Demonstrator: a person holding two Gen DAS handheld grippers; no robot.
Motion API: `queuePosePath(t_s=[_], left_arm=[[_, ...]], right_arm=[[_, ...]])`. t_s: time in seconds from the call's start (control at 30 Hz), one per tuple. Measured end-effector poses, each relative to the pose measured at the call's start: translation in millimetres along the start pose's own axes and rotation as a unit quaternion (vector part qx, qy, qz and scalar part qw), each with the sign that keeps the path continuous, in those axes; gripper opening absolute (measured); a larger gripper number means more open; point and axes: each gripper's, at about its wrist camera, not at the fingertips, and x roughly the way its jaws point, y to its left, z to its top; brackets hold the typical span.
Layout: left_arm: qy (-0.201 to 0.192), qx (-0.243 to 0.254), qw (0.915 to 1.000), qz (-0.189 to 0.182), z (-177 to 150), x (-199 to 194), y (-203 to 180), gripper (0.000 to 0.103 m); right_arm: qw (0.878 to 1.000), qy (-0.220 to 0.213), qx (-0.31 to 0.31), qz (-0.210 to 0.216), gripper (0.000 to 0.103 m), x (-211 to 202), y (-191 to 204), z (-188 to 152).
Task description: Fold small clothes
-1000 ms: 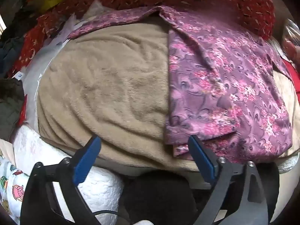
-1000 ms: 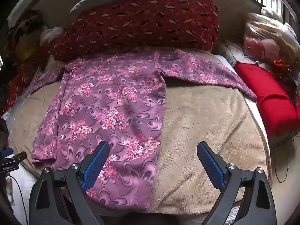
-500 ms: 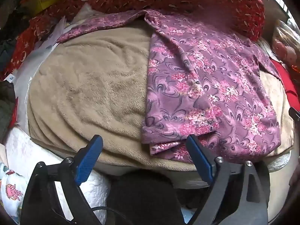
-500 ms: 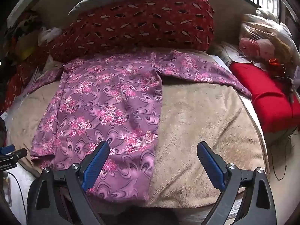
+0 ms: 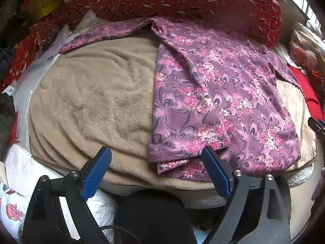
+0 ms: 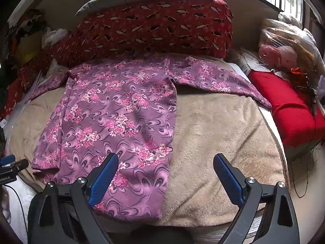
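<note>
A purple long-sleeved top with pink flowers (image 6: 121,122) lies spread on a beige fleece blanket (image 6: 219,142), its body folded lengthwise and both sleeves stretched out sideways at the far end. In the left wrist view the same top (image 5: 219,105) fills the right half of the blanket (image 5: 93,101). My left gripper (image 5: 156,166) is open at the near edge, its right finger just over the hem corner. My right gripper (image 6: 165,174) is open too, over the hem's right side. Neither holds anything.
A red patterned pillow (image 6: 154,26) lies across the far end. A red cloth (image 6: 290,105) and plastic bags (image 6: 284,42) sit on the right. Clutter and red fabric (image 5: 22,61) pile up on the left, with white quilting (image 5: 24,172) below the blanket.
Both grippers drew back slightly and shifted view; the top looks the same, lying still. Both stay open and empty.
</note>
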Motion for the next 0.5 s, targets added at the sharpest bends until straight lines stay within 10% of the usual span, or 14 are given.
queuePosePath(t_s=[0.5], left_arm=[[-0.023, 0.020, 0.9994, -0.013, 0.8, -18.4, -15.9, 0.091]], right_arm=[[1.000, -0.014, 0.002, 0.001, 0.096, -15.3, -8.1, -6.3]])
